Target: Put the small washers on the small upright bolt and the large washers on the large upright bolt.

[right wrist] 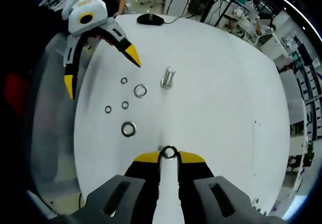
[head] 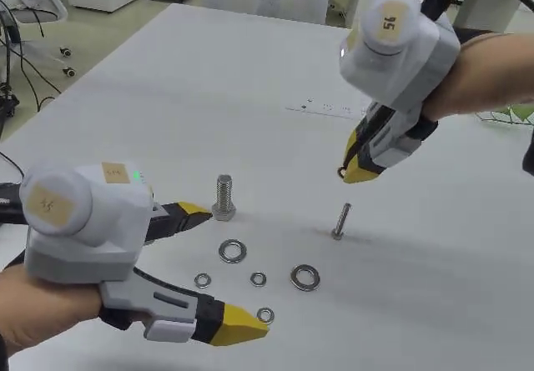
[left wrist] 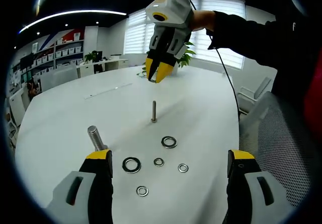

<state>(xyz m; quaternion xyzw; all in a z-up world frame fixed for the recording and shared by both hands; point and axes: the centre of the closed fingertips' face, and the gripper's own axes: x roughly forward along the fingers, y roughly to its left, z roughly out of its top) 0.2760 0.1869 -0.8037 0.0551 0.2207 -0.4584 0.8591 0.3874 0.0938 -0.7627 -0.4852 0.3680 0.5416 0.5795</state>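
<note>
Left gripper (head: 219,269): low over the near side of the white table (head: 209,87), jaws spread wide, holding nothing. Large bolt (head: 224,198): upright on its head, just beyond the farther jaw tip. Two large washers (head: 232,251) and three small washers (head: 258,279): flat on the table in front of the bolts, apart from one another, one small one just beside the nearer jaw tip. Small bolt (head: 340,221): upright, right of the large bolt and well apart from it. Right gripper (head: 357,171): raised above the small bolt, clear of it, jaws closed on a washer (right wrist: 169,152) pinched at the tips; its size cannot be judged.
</note>
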